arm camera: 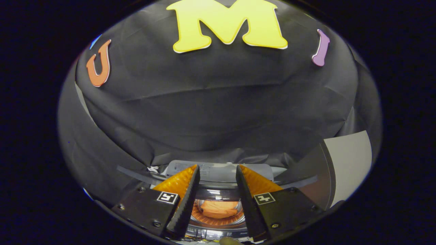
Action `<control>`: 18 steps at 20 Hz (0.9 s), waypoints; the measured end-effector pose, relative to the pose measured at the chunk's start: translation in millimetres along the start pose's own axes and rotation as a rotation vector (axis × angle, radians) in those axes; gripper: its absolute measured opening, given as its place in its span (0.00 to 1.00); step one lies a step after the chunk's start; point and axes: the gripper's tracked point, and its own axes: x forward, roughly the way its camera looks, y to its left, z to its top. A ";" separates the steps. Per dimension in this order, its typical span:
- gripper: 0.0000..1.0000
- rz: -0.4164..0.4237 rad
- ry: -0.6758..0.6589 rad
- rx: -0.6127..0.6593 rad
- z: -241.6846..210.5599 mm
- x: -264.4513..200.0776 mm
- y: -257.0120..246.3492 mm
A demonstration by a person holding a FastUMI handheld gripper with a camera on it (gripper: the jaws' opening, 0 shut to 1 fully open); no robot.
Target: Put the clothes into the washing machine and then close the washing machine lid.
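My gripper (217, 167) hangs open above a small top-loading washing machine (211, 233), and nothing is held between its fingers. Between the fingers and below them I look into the drum (218, 220). An orange piece of clothing (218, 208) lies at the bottom of it. The machine's lid (218, 172) stands raised behind the opening, just beyond the fingertips. The fingers hide both sides of the machine.
The booth's black cloth wall (218, 112) rises right behind the machine. A pale panel (349, 163) stands at the right. A thin grey strip (133, 172) runs along the foot of the cloth to the left of the lid.
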 end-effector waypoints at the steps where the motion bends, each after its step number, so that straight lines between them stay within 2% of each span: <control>1: 0.67 -0.002 0.001 -0.001 -0.5 -0.7 -0.3; 18: 0.67 -0.003 0.023 -0.016 0.1 -0.9 2.7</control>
